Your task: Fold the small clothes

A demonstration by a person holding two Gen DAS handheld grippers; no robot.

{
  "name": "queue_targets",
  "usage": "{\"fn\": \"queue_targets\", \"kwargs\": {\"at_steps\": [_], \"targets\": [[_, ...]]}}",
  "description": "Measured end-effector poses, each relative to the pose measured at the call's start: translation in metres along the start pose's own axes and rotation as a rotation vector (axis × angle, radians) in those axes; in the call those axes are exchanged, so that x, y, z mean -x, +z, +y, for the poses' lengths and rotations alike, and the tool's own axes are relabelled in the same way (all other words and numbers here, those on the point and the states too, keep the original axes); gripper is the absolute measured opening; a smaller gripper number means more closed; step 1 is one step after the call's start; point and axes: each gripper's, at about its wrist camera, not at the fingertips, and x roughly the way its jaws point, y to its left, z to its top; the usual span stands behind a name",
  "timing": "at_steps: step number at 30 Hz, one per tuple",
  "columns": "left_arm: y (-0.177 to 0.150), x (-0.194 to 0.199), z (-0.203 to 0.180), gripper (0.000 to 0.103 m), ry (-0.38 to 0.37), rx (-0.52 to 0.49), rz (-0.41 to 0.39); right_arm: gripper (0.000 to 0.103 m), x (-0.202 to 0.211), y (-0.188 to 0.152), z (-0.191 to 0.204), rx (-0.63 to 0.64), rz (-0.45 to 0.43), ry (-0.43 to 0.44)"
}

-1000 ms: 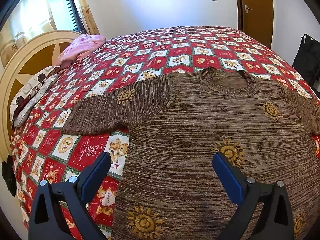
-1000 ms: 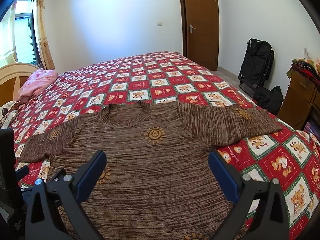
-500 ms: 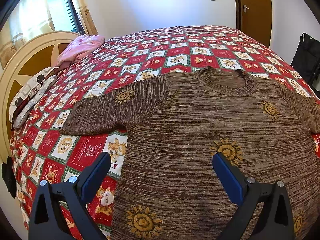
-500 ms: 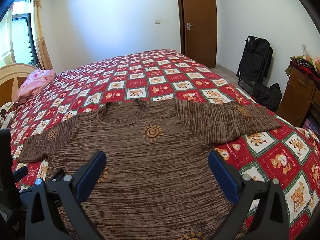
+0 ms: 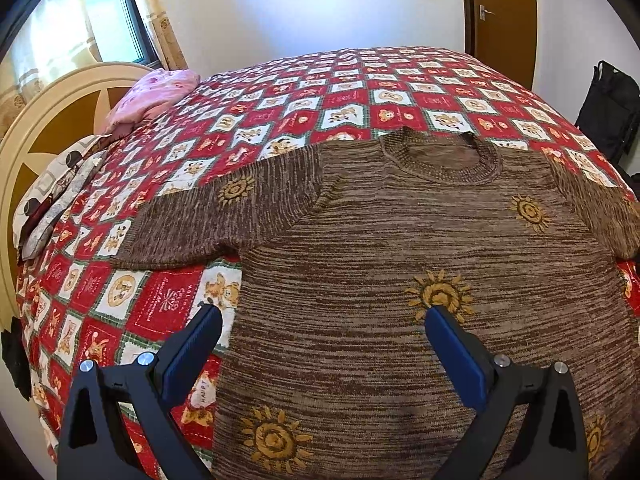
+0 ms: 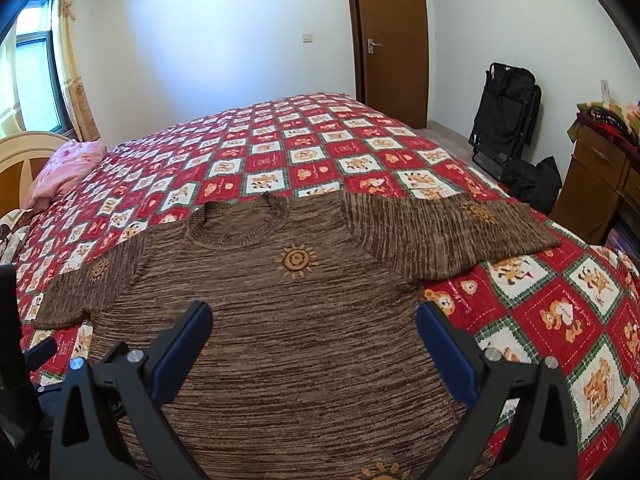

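Both claws, left claw (image 5: 323, 322) and right claw (image 6: 314, 320), gape wide and empty above the flat brown sweater (image 6: 288, 320).

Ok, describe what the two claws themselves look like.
Both look alike. The left claw and right claw each have two black angular arms with triangular cut-outs, round silver bolt heads near the joints, and flat blue pads on the inner finger faces. No cables, markings or sleeves show.

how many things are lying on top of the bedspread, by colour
brown: 1, the sweater, spread flat with both sleeves out
pink: 1, the bundled cloth by the headboard
white patterned: 1, the pillow at the bed's edge
total: 3
Both grippers, left and right, are open above the sweater.
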Motion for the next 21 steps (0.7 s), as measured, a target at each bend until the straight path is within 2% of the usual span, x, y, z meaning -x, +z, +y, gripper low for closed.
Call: {"fn": "queue_targets", "kwargs": {"at_steps": [17, 20, 21], "targets": [[0.005, -0.001, -0.006, 0.102, -0.017, -0.017, -0.002, 0.103, -0.009, 0.002, -0.015, -0.037, 0.021, 0.011], [0.006, -0.003, -0.001, 0.102, -0.097, 0.004, 0.003, 0.1, -0.013, 0.004, -0.029, -0.059, 0.028, 0.017], [0.006, -0.004, 0.002, 0.102, -0.127, 0.02, 0.007, 0.094, -0.013, 0.006, -0.036, -0.069, 0.027, 0.012]]}}
